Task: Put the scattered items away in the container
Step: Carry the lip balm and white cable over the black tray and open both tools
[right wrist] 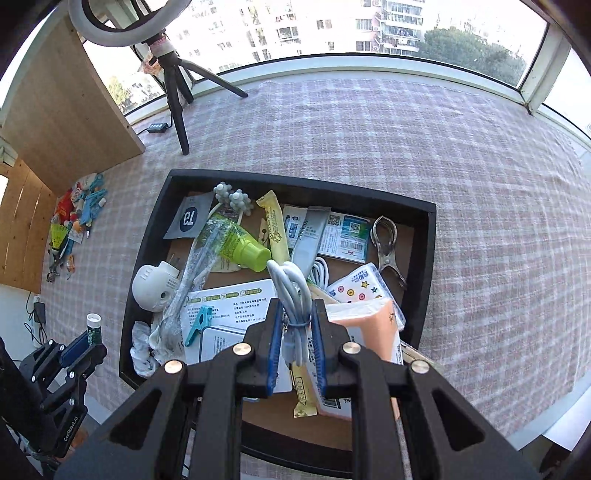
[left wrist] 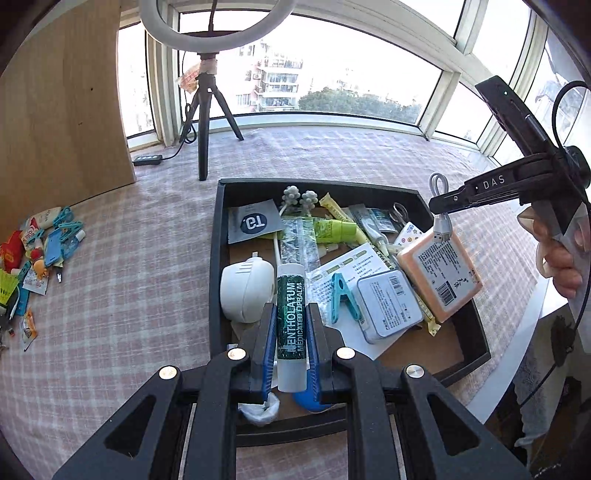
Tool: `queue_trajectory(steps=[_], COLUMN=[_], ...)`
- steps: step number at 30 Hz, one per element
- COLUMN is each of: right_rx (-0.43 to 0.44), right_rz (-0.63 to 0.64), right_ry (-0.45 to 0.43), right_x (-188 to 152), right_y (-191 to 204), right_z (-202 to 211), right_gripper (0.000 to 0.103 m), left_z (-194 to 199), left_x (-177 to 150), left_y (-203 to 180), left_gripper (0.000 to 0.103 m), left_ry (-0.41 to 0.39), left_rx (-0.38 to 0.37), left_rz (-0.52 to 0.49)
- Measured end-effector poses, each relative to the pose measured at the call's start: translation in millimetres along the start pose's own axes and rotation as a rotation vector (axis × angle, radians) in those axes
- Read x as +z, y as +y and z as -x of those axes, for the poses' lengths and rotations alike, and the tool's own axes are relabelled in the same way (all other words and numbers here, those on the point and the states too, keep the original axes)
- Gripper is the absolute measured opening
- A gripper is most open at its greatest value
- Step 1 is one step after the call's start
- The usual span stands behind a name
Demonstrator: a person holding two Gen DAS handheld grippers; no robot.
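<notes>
Left wrist view shows the left hand-held gripper (left wrist: pixel 291 332) grasping a lip balm tube (left wrist: pixel 291 325) over the tray (left wrist: pixel 218 258). The right hand-held gripper (right wrist: pixel 298 332) clamps a bundled cable (right wrist: pixel 293 295). Both likely need releasing inside next.

Strong daylight pours in through the windows (left wrist: pixel 354 74) ahead of me, and the sky there is blown out to plain white. The checked cloth on the desk (right wrist: pixel 461 177) is brightly and evenly lit, with only soft, short shadows inside the black container (left wrist: pixel 458 325). The ring light (left wrist: pixel 218 22) looks pale against the glare; I cannot tell whether it is on. Both fisheye views bend straight lines hard toward the rim, and the corners fall to black. My left hand-held gripper (left wrist: pixel 291 325) up close looks sharp, while the scattered items (left wrist: pixel 33 258) at the far left edge look smeared and small.
</notes>
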State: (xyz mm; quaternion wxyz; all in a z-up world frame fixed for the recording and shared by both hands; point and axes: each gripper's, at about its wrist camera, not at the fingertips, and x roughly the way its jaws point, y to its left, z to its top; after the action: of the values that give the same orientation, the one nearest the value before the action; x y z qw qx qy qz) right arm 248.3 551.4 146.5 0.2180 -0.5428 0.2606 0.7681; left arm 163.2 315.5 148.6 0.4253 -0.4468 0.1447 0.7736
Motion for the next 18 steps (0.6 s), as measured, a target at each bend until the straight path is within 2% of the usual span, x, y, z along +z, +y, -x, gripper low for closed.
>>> queue_trajectory(steps=[1,2,3,4,9,18], right_rx=[-0.009,-0.013,-0.006,0.000,-0.001,0.053], right_rz=[-0.007,-0.018,-0.026,-0.025,0.010,0.065], right_ry=[-0.005,-0.017,-0.037,-0.052,-0.070,-0.059], right_x=[-1,-3,-4,-5,-8,-9], right_y=[-4,-7,-9,-10,0,37], right_z=[2,6,10,14,21,15], right_gripper=[0.036,0.045,0.056,0.057,0.057,0.057], left_z=[-3,-7,-9,-7,-2,13], left_x=[2,5,6,6,3,-8], left_y=[-6,-10,-13,-14,-20,4], left_gripper=[0.032,0.049,0.077,0.079,0.078,0.078], left_ry=[0.000,0.009,0.002,-0.013,-0.014,-0.021], left_rx=[0.009,0.017,0.026,0.033,0.074,0.140], left_rz=[-0.003,0.000,0.011,0.018,-0.007,0.063])
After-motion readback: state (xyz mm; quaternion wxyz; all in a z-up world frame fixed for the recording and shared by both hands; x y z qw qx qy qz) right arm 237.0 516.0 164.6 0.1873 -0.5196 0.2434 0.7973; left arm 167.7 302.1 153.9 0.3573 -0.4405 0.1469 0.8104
